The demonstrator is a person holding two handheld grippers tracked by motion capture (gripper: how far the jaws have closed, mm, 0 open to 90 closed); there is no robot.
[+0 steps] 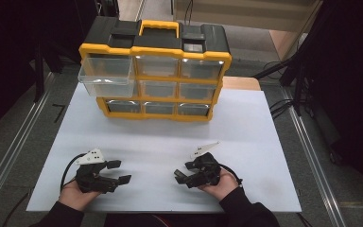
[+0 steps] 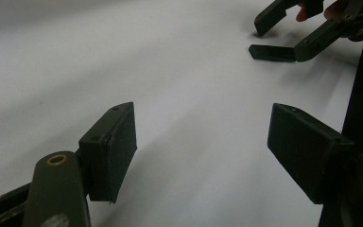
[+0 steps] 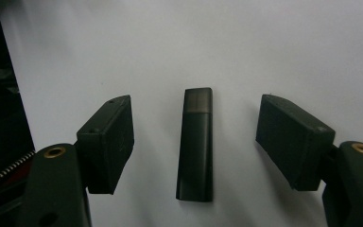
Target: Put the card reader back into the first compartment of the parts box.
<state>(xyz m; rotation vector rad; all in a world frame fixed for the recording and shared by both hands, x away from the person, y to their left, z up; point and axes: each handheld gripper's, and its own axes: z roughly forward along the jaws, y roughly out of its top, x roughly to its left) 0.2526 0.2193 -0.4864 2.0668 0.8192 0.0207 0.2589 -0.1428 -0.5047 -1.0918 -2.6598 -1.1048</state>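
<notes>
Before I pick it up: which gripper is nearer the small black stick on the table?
Right. The right gripper is open around the black stick; the left gripper is farther away.

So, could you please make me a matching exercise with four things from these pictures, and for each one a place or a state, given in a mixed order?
Things:
1. top-left drawer
2. black stick
3. left claw
4. carry handle

Places or states:
a. open, over bare white table
b. yellow, on top of the organizer
c. pulled out from the organizer
d. flat on the table between the jaws of the open right claw

Pairs: 1-c, 2-d, 3-a, 4-b
</notes>
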